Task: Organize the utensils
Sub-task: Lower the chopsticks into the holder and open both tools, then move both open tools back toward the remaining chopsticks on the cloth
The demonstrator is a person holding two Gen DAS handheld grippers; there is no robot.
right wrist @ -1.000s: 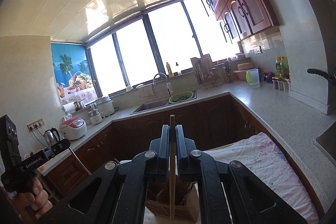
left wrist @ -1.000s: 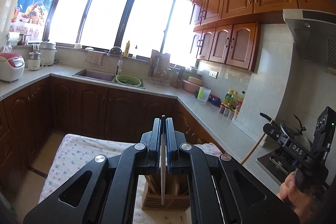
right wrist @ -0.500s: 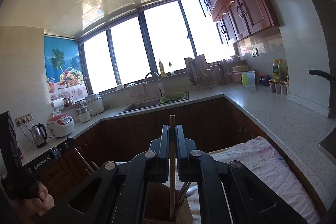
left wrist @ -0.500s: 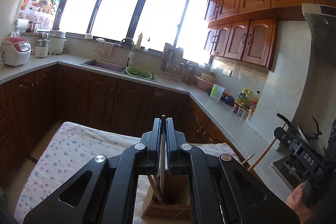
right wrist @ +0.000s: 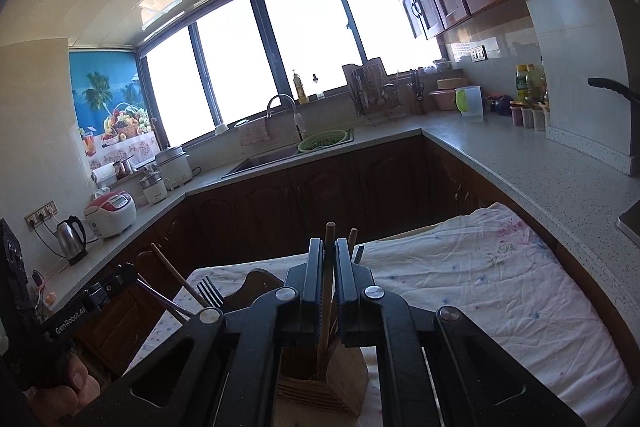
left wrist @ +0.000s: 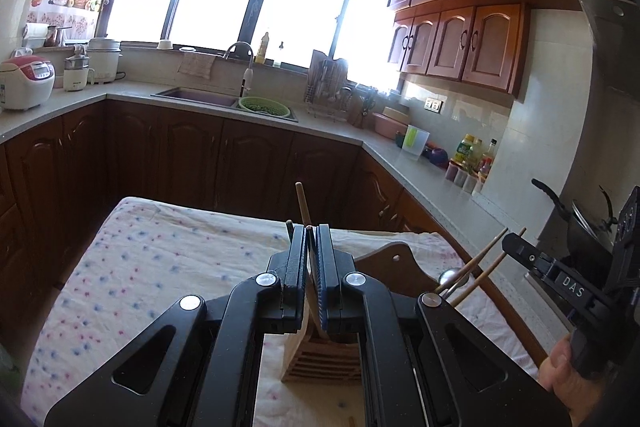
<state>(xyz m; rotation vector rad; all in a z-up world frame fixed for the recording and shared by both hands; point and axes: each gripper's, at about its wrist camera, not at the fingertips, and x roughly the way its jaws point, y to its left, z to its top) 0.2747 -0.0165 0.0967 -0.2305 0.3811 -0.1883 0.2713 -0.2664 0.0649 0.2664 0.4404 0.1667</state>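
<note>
Beside the wooden holder, R wrist view only — fork, kettle.

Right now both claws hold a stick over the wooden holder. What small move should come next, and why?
Probably lower both a little more: each chopstick already points into the wooden holder, yet the left claw and right claw are clamped on them.

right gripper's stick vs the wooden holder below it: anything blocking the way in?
Nothing visible blocks it. The right gripper is shut on a wooden stick whose lower end already reaches into the open top of the wooden holder. Other utensils, a fork among them, lean off to the left, clear of the stick's line.
</note>
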